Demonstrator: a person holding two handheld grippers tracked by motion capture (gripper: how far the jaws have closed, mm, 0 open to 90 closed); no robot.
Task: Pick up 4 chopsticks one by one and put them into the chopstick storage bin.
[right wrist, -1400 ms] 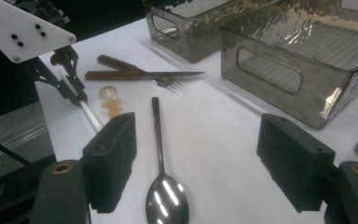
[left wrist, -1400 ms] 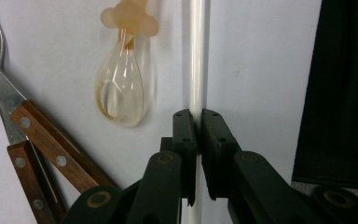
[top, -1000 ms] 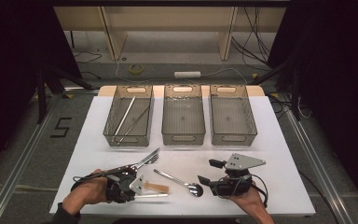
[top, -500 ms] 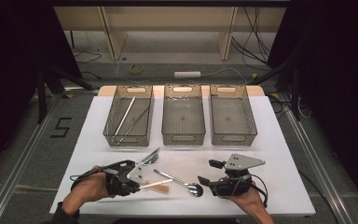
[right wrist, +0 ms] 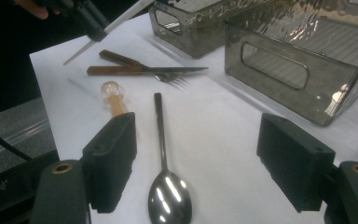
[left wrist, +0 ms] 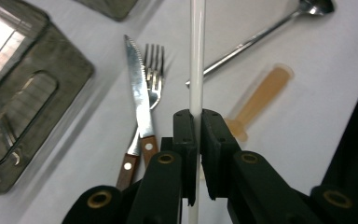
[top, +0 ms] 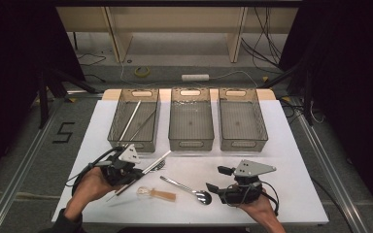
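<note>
My left gripper (top: 135, 174) (left wrist: 196, 114) is shut on a thin white stick (top: 151, 164) (left wrist: 197, 51) (right wrist: 116, 25), held slanted above the table at the front left. Under it lie a wooden-handled knife (left wrist: 137, 93) (right wrist: 168, 70) and a fork (left wrist: 154, 60) (right wrist: 172, 80) side by side. A metal spoon (top: 184, 187) (right wrist: 161, 140) and an amber plastic scoop (top: 158, 194) (right wrist: 114, 100) lie between the hands. My right gripper (top: 217, 178) (right wrist: 198, 126) rests open at the front right, its jaws wide on either side of the spoon's bowl without touching it.
Three clear grey bins stand in a row at the back of the white table: the left one (top: 114, 136) holds two long sticks (top: 128, 121); the middle (top: 190, 144) and right (top: 243, 144) ones look bare. Dark floor surrounds the table.
My left gripper has risen and moved away from the person toward the left bin, carrying the white stick off the table. The right gripper has stayed put.
</note>
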